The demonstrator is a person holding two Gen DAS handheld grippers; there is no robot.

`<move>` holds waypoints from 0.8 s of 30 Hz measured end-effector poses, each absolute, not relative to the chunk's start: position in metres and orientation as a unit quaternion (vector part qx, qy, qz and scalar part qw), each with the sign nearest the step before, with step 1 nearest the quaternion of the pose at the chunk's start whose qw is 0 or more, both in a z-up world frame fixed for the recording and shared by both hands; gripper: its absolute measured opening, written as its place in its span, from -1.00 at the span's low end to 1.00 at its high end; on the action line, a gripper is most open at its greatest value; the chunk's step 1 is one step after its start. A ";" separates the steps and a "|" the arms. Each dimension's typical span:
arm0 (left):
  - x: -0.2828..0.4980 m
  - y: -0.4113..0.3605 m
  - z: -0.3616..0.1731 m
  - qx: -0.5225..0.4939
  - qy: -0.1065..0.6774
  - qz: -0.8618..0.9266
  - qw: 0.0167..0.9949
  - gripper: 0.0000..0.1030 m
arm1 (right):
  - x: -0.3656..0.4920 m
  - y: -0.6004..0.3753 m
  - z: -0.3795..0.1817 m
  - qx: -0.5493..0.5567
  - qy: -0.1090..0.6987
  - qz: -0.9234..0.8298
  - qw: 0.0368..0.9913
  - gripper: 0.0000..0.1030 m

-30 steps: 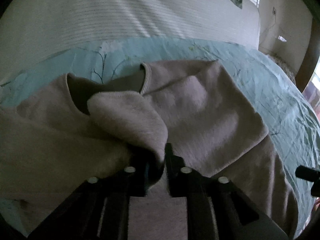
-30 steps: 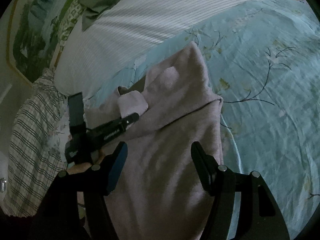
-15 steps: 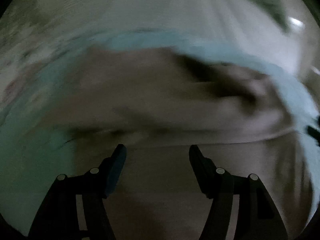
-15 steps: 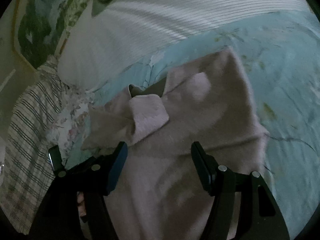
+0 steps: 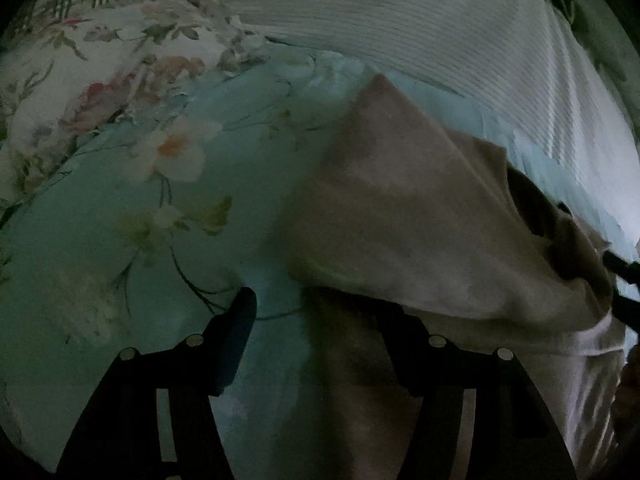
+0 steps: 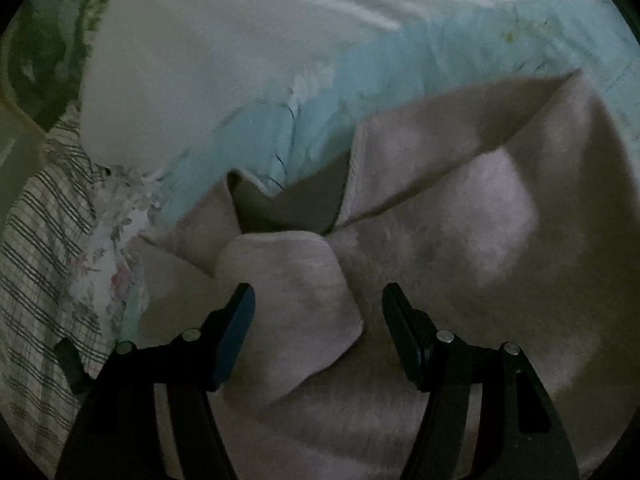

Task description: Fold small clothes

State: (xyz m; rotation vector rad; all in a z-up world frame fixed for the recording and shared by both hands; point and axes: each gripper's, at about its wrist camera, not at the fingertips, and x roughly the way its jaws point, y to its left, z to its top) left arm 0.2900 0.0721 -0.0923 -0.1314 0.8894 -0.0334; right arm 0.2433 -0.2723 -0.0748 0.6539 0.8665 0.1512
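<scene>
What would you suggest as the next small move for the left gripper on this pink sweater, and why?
Probably lower the open left gripper onto the pink sweater edge beneath it and close. Its jaws stand apart holding nothing, one sleeve already lies folded across the chest, and this side edge still rests flat on the blue sheet.

Aqua floral bedsheet (image 5: 120, 240), white ribbed blanket (image 5: 440, 32), plaid cloth (image 6: 36, 280)

We see the pinkish sweater (image 5: 420, 220) cut off at the lower and right edges of the left wrist frame; in the blurred right wrist frame its lower part (image 6: 460, 260) is cropped too.
</scene>
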 end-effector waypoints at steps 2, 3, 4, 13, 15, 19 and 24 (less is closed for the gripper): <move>0.292 0.079 -0.095 -0.071 0.431 0.000 0.900 0.20 | 0.247 -0.268 -0.080 0.308 0.418 0.083 0.850 -0.59; 0.294 0.082 -0.096 -0.078 0.433 0.003 0.898 0.20 | 0.246 -0.267 -0.078 0.311 0.417 0.091 0.849 -0.84; 0.296 0.084 -0.098 -0.086 0.436 0.003 0.896 0.19 | 0.242 -0.265 -0.072 0.312 0.409 0.096 0.852 -0.84; 0.299 0.083 -0.101 -0.072 0.438 0.011 0.896 0.16 | 0.143 -0.317 -0.004 0.366 0.259 0.044 0.893 -0.89; 0.299 0.083 -0.102 -0.073 0.438 0.011 0.896 0.16 | 0.128 -0.335 -0.017 0.376 0.265 -0.006 0.888 -0.89; 0.299 0.077 -0.102 -0.061 0.438 0.012 0.897 0.16 | 0.121 -0.344 -0.052 0.400 0.302 -0.033 0.865 -0.89; 0.300 0.075 -0.102 -0.047 0.437 0.019 0.898 0.11 | 0.118 -0.336 -0.053 0.384 0.303 -0.044 0.871 -0.89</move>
